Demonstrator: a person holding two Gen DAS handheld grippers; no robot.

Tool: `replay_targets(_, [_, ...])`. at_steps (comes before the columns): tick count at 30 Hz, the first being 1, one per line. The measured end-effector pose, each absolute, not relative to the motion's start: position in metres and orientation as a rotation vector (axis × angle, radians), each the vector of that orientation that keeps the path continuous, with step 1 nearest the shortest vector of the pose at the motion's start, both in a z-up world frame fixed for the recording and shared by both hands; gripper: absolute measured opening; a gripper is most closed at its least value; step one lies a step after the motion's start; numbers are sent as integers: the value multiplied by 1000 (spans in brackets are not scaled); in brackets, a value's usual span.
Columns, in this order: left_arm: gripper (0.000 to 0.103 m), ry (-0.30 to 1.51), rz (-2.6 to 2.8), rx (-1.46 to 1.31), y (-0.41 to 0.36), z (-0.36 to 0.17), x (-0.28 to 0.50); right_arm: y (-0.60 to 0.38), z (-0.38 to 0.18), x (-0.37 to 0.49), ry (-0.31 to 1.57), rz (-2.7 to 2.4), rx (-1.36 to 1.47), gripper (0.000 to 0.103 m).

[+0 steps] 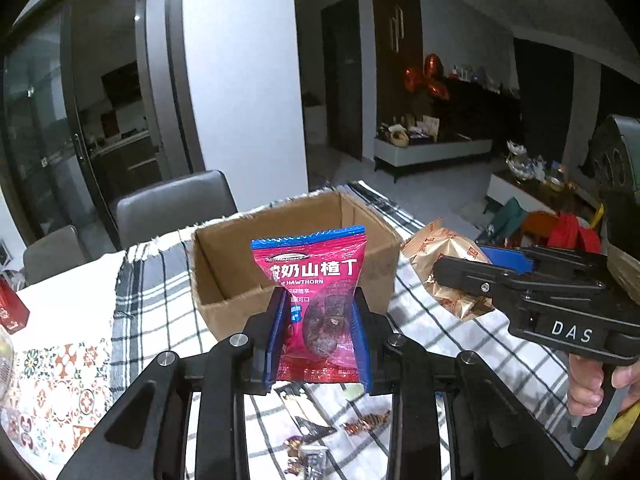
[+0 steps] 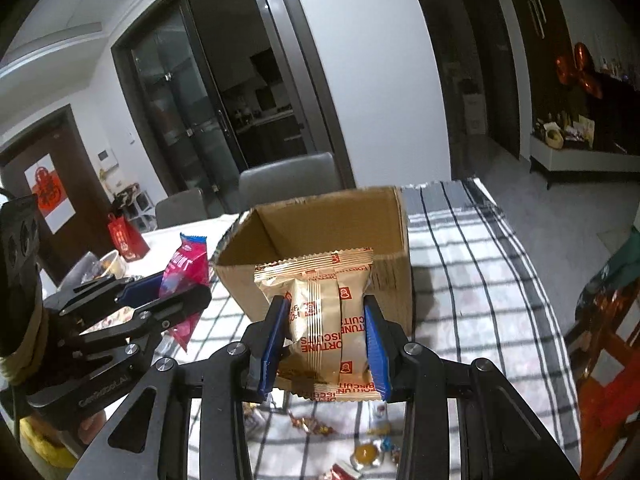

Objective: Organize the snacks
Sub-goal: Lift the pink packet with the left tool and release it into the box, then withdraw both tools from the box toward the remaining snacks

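My left gripper [image 1: 320,300] is shut on a pink hawthorn snack packet [image 1: 316,292] with a blue top seam, held upright above the table in front of an open cardboard box [image 1: 224,264]. My right gripper [image 2: 326,312] is shut on a gold fortune biscuit packet [image 2: 324,312], also lifted, just short of the same cardboard box [image 2: 392,232]. In the left wrist view the right gripper [image 1: 444,264] shows at the right with the gold packet [image 1: 448,256]. In the right wrist view the left gripper [image 2: 168,288] shows at the left with the pink packet [image 2: 186,276].
A checked cloth [image 1: 160,288] covers the table. Several small wrapped sweets [image 1: 366,424] lie on it under the grippers, also small sweets [image 2: 312,426]. A red box [image 1: 12,308] sits at the left edge. Grey chairs [image 2: 288,184] stand behind the table. A hand [image 1: 592,380] grips the right tool.
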State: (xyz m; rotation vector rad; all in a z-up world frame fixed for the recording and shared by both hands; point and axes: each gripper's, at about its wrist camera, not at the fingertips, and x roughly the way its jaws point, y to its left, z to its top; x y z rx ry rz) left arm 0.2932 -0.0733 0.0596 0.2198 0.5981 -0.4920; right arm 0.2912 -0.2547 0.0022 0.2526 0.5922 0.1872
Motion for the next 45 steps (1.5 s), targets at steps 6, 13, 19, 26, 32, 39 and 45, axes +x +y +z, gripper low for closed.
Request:
replay_targets(6, [30,582,-470,207,-69,68,306,-253,19,310,570,197,222,38])
replay_targets(13, [30,598,-450,173,-66,70,336,-250,28,340,576,210,191,38])
replay_targets(19, [30,626,-443,168,-70,67,364,-251,27,370,595,215,176,38])
replay_targets(26, [30,655,-433,166,-76,60,394,-251,20,397,626,222,166,38])
replay_targets(32, [31,694,-423,156,-80,49,419,-252,9,418,659,211,168,38])
replay_targets(39, [55,715,-374,162,-82,40,431,-250,-1,432,693,181,154,49])
replay_targets(45, [60,710,-342,143,-72,46,420,-251,3,422,677,148,142,55])
